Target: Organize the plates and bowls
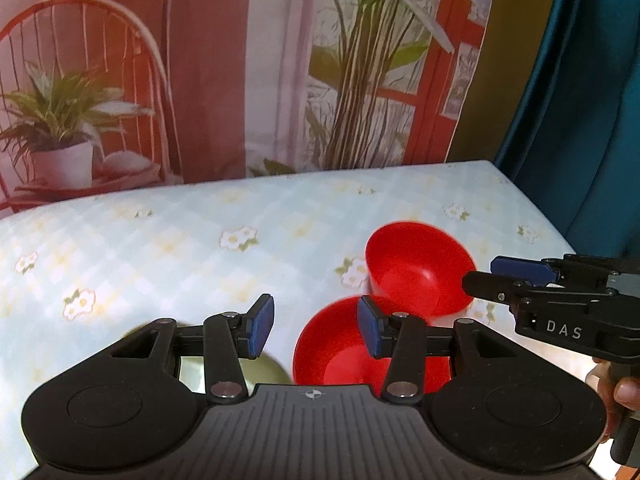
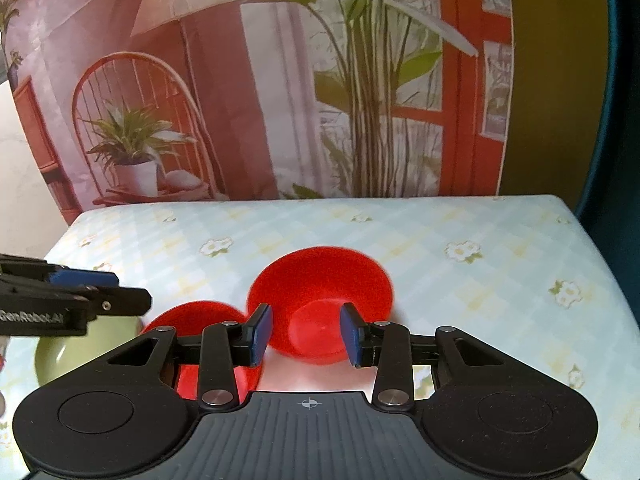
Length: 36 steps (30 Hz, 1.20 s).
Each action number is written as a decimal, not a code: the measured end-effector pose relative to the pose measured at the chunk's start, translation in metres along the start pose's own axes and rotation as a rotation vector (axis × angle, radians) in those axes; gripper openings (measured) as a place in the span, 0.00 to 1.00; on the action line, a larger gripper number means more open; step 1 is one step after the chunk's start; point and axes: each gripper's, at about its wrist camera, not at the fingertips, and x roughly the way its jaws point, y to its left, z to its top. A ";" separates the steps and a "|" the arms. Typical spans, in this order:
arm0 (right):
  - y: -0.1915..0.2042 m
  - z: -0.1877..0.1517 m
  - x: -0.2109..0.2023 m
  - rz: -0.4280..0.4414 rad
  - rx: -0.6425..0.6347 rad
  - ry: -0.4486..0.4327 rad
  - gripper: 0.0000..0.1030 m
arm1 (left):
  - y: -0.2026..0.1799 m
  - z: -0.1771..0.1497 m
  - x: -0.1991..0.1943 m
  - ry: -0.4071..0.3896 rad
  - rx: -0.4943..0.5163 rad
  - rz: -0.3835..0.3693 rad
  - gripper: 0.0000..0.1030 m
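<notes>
Two red bowls on the table, upright, mouths up. Far bowl (image 1: 418, 268) sits just behind and right of near bowl (image 1: 340, 348); rims look touching or nearly so, cannot tell which. A green dish (image 2: 60, 354) lies left of the near bowl, mostly hidden.

Left gripper (image 1: 316, 328): jaws partly apart, nothing between the pads. The right pad overlaps the near bowl's rim in the picture, but no pinch is visible. It hangs above the gap between green dish and near bowl.

Right gripper (image 2: 306, 334): jaws partly apart, narrower than the left. The far bowl's near wall shows between the pads; pads do not appear to press it. Judged empty.

Why so placed: the bowls stand side by side, not nested, so stacking is likely still to do. Both grippers tilt downward toward the bowls, each lined up with a different one, which suits one bowl per hand.

View differences: the left wrist view shows the right gripper from the side, tips at the far bowl's right rim, plus a bit of the person's hand (image 1: 616, 392) on its grip. The right wrist view shows more of the green dish and the left gripper's side. No plates are visible in either view.
</notes>
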 end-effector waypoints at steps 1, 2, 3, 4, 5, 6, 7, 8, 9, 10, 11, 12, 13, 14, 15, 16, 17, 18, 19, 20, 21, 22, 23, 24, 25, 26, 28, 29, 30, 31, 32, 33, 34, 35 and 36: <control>-0.004 0.001 0.000 -0.002 -0.001 -0.003 0.34 | -0.001 0.002 0.001 -0.003 -0.004 -0.005 0.47; -0.006 0.002 0.001 -0.003 0.001 -0.006 0.35 | -0.002 0.004 0.003 -0.003 -0.007 -0.007 0.47; -0.009 0.003 0.001 -0.001 0.004 -0.009 0.35 | -0.003 0.006 0.004 -0.004 -0.009 -0.008 0.47; -0.013 0.004 0.002 0.002 0.008 -0.012 0.37 | -0.004 0.007 0.007 -0.004 -0.010 -0.006 0.47; -0.016 0.005 0.003 0.004 0.010 -0.013 0.38 | -0.006 0.009 0.009 -0.002 -0.011 -0.003 0.47; -0.019 0.006 0.003 0.008 0.009 -0.014 0.38 | -0.007 0.010 0.011 -0.001 -0.014 -0.002 0.47; -0.021 0.006 0.004 0.011 0.006 -0.015 0.39 | -0.008 0.011 0.013 0.001 -0.018 -0.003 0.47; -0.023 0.007 0.005 0.015 0.003 -0.015 0.39 | -0.008 0.012 0.015 0.003 -0.022 -0.006 0.47; -0.025 0.006 0.006 0.018 0.002 -0.014 0.39 | -0.009 0.012 0.017 0.005 -0.025 -0.008 0.47; -0.027 0.006 0.007 0.020 0.001 -0.012 0.39 | -0.010 0.013 0.018 0.007 -0.026 -0.010 0.47; -0.029 0.007 0.007 0.022 0.002 -0.012 0.39 | -0.012 0.013 0.020 0.009 -0.027 -0.011 0.47; -0.031 0.007 0.008 0.022 0.003 -0.011 0.39 | -0.013 0.014 0.022 0.012 -0.028 -0.013 0.47; -0.033 0.006 0.009 0.019 0.006 -0.010 0.39 | -0.013 0.014 0.024 0.015 -0.029 -0.015 0.47; -0.036 0.006 0.010 0.015 0.010 -0.010 0.39 | -0.013 0.014 0.026 0.018 -0.029 -0.016 0.47; -0.038 0.005 0.010 0.012 0.015 -0.010 0.39 | -0.014 0.014 0.028 0.021 -0.028 -0.017 0.47; -0.041 0.004 0.011 0.011 0.022 -0.010 0.39 | -0.014 0.014 0.030 0.024 -0.027 -0.017 0.47; -0.043 0.003 0.013 0.011 0.028 -0.009 0.39 | -0.014 0.015 0.032 0.026 -0.027 -0.019 0.47; -0.045 0.002 0.014 0.012 0.035 -0.007 0.39 | -0.015 0.015 0.034 0.028 -0.029 -0.021 0.47; -0.047 0.000 0.015 0.014 0.042 -0.006 0.39 | -0.015 0.015 0.036 0.032 -0.031 -0.025 0.47; -0.048 -0.001 0.017 0.017 0.048 -0.004 0.39 | -0.016 0.016 0.039 0.036 -0.033 -0.028 0.47; -0.049 -0.002 0.019 0.019 0.054 -0.002 0.39 | -0.017 0.016 0.041 0.038 -0.034 -0.030 0.47; -0.049 -0.003 0.020 0.023 0.060 0.000 0.39 | -0.018 0.017 0.044 0.040 -0.038 -0.034 0.47; -0.049 -0.003 0.021 0.027 0.064 0.001 0.39 | -0.019 0.018 0.046 0.042 -0.042 -0.039 0.47; -0.049 -0.003 0.023 0.030 0.066 0.002 0.39 | -0.020 0.019 0.049 0.043 -0.044 -0.045 0.47; -0.048 -0.003 0.025 0.029 0.066 0.003 0.39 | -0.022 0.020 0.053 0.045 -0.045 -0.050 0.47; -0.048 -0.004 0.027 0.028 0.068 0.004 0.39 | -0.023 0.021 0.056 0.045 -0.045 -0.052 0.47; -0.050 -0.004 0.032 0.025 0.077 0.010 0.39 | -0.027 0.023 0.063 0.043 -0.046 -0.058 0.47; -0.050 -0.005 0.033 0.021 0.082 0.012 0.39 | -0.029 0.024 0.066 0.044 -0.046 -0.061 0.47; -0.051 -0.005 0.035 0.020 0.085 0.013 0.39 | -0.030 0.026 0.070 0.048 -0.045 -0.065 0.47; -0.052 -0.006 0.037 0.019 0.089 0.016 0.39 | -0.032 0.027 0.074 0.053 -0.045 -0.066 0.47; -0.052 -0.006 0.039 0.018 0.093 0.018 0.38 | -0.034 0.028 0.079 0.060 -0.043 -0.066 0.47; -0.053 -0.007 0.040 0.017 0.097 0.022 0.38 | -0.035 0.029 0.081 0.065 -0.041 -0.068 0.47; -0.054 -0.008 0.042 0.018 0.103 0.025 0.38 | -0.036 0.030 0.085 0.071 -0.038 -0.071 0.47; -0.055 -0.009 0.042 0.019 0.109 0.027 0.37 | -0.038 0.030 0.087 0.076 -0.035 -0.073 0.47; -0.057 -0.010 0.043 0.020 0.114 0.029 0.36 | -0.040 0.030 0.090 0.084 -0.031 -0.075 0.47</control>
